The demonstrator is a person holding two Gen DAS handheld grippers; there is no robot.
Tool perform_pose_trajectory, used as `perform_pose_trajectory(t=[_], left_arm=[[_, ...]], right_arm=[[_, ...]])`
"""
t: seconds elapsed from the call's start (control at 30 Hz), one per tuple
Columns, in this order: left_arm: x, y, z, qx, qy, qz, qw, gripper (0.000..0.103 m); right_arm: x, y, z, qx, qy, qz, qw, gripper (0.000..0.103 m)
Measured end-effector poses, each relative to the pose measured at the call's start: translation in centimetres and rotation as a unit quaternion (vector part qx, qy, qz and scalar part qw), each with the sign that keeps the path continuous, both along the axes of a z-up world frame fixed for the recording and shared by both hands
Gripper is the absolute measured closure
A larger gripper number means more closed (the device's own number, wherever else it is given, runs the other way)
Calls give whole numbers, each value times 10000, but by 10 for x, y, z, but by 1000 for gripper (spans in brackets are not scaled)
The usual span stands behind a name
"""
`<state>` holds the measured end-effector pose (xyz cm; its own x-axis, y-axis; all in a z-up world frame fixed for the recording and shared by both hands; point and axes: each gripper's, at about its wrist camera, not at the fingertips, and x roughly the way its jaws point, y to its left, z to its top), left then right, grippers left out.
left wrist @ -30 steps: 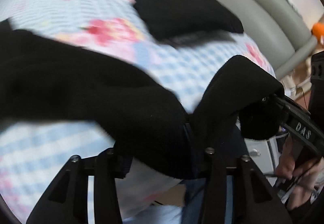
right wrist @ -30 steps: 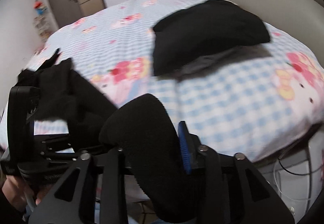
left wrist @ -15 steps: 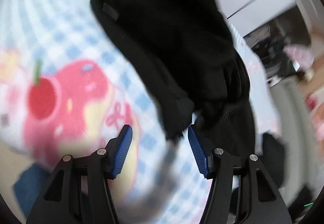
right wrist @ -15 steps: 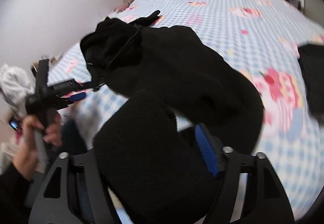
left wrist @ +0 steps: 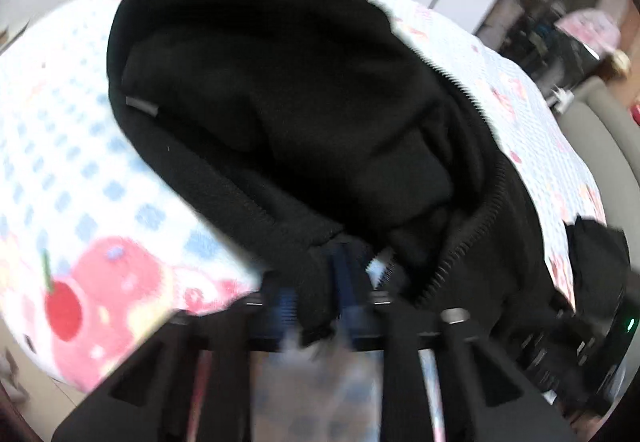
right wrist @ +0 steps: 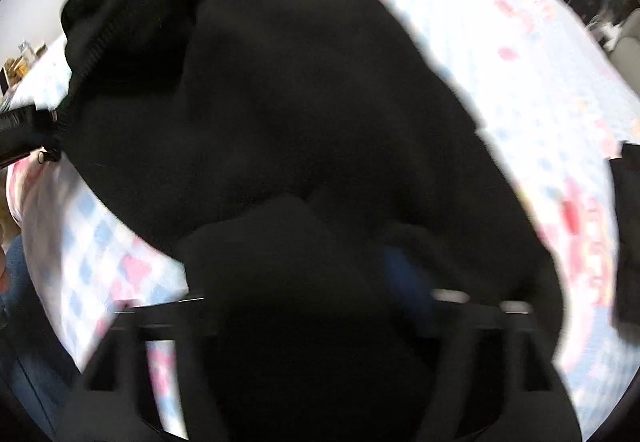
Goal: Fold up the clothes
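A black fleece jacket (left wrist: 288, 102) is lying spread on the checked bedsheet (left wrist: 72, 178), hiding most of it. The left gripper (left wrist: 316, 302) is pinching the jacket's edge, jaws narrow. The right gripper (right wrist: 320, 282) is closing its jaws on thick fleece. Only the left wrist view is showing the zipper (left wrist: 468, 234) and a grey sofa (left wrist: 608, 162).

Black fleece jacket (left wrist: 288, 90) w/ zipper, bunched and crumpled across the checked bed (left wrist: 60, 178), hem hanging over bed's near edge. 2nd black garment (left wrist: 596, 254), folded, at bed's far right side.
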<state>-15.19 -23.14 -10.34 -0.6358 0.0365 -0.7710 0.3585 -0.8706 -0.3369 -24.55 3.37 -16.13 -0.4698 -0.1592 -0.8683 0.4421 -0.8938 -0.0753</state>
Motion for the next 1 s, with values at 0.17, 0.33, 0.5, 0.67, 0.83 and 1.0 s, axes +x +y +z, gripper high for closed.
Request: perform_pose_trajectory(t=[0.17, 0.33, 0.5, 0.67, 0.83, 1.0], left_arm=[[33, 12, 61, -244, 756, -607, 9950, 97], [53, 63, 72, -197, 918, -1355, 9863, 97], [59, 109, 31, 367, 273, -1454, 9883, 97], [82, 124, 30, 458, 452, -1223, 9904, 97], [96, 64, 37, 472, 658, -275, 9963, 94], [85, 18, 18, 919, 349, -83, 9951, 36]], right_arm=[[19, 62, 61, 356, 1264, -754, 9885, 85], [31, 150, 107, 543, 1663, -1557, 9722, 85], [64, 175, 123, -932, 898, -1301, 9830, 63], [86, 110, 95, -1496, 277, -105, 9883, 27], [80, 49, 37, -543, 177, 157, 9982, 26], [65, 1, 1, 552, 548, 281, 9966, 6]])
